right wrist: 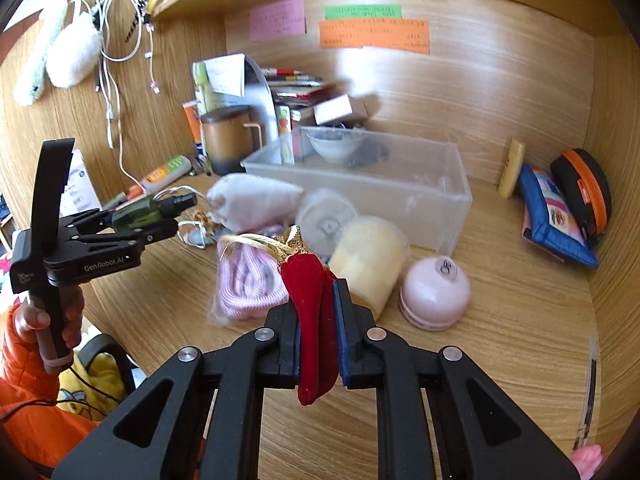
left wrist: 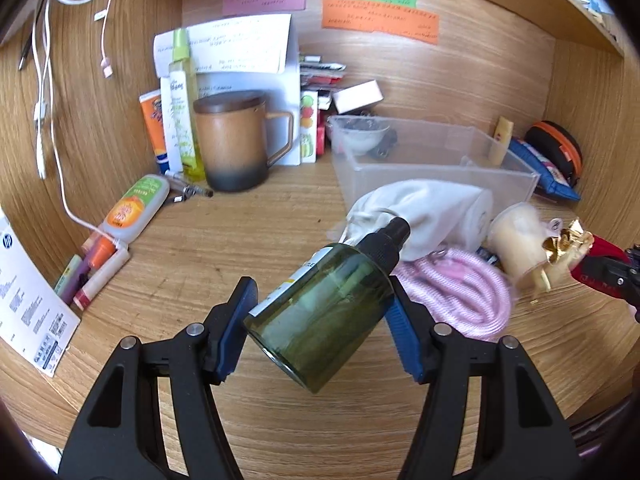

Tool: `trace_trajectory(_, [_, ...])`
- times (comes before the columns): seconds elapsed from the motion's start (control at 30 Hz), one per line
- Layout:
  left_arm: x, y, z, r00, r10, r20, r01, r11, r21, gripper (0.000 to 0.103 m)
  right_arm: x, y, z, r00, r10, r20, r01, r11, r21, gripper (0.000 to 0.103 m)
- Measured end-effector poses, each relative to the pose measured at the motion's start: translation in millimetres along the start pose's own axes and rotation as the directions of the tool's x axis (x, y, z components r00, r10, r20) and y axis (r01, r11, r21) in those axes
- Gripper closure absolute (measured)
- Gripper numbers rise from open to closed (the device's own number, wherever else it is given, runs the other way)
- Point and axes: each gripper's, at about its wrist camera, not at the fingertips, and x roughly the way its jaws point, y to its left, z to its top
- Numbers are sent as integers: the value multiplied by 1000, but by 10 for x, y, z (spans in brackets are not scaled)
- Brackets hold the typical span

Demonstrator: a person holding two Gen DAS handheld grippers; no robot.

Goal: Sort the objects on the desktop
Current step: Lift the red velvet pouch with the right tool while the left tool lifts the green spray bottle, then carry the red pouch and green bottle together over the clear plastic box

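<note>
While both claws are loaded, take the clear plastic bin (right wrist: 420, 196) as your landmark, since it looks the likely drop point for this sort. Your left claw (left wrist: 320, 308) is clamped on the green spray bottle (left wrist: 324, 312), pads pressing its round body from either side; the bottle is clear of the counter (left wrist: 224, 240), its long axis tilted, black pump cap (left wrist: 390, 240) aimed up and away toward the bin's near wall. Your right claw (right wrist: 316, 332) is fully closed on the red chilli-shaped ornament (right wrist: 314, 320), whose gold-trimmed top (right wrist: 288, 242) points toward the bin and whose tip hangs below the pads.

The bin lies ahead of both claws, beyond a cluster in front of its near wall: a white cloth pouch (right wrist: 256, 200), a pink knitted item in a bag (right wrist: 248, 284), a cream-filled clear cup (right wrist: 372, 264) and a pink domed jar (right wrist: 436, 292). The right claw looks the nearer to the bin. I judge you will need to carry each item over that cluster, not through it; the ornament's dangling tip could snag on the cup.
</note>
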Motion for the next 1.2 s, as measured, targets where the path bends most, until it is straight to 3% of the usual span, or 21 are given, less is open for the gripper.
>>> trace_trajectory(0.57, [-100, -218, 568, 996, -77, 45, 71, 990, 123, 40, -49, -163, 506, 997, -26, 78, 30, 999, -40, 91])
trace_trajectory(0.87, [81, -238, 867, 990, -137, 18, 133, 979, 153, 40, -20, -361, 899, 991, -72, 116, 78, 996, -50, 91])
trace_trajectory(1.2, [307, -225, 1407, 981, -194, 13, 190, 968, 162, 40, 182, -526, 1294, 988, -87, 126, 94, 994, -54, 91])
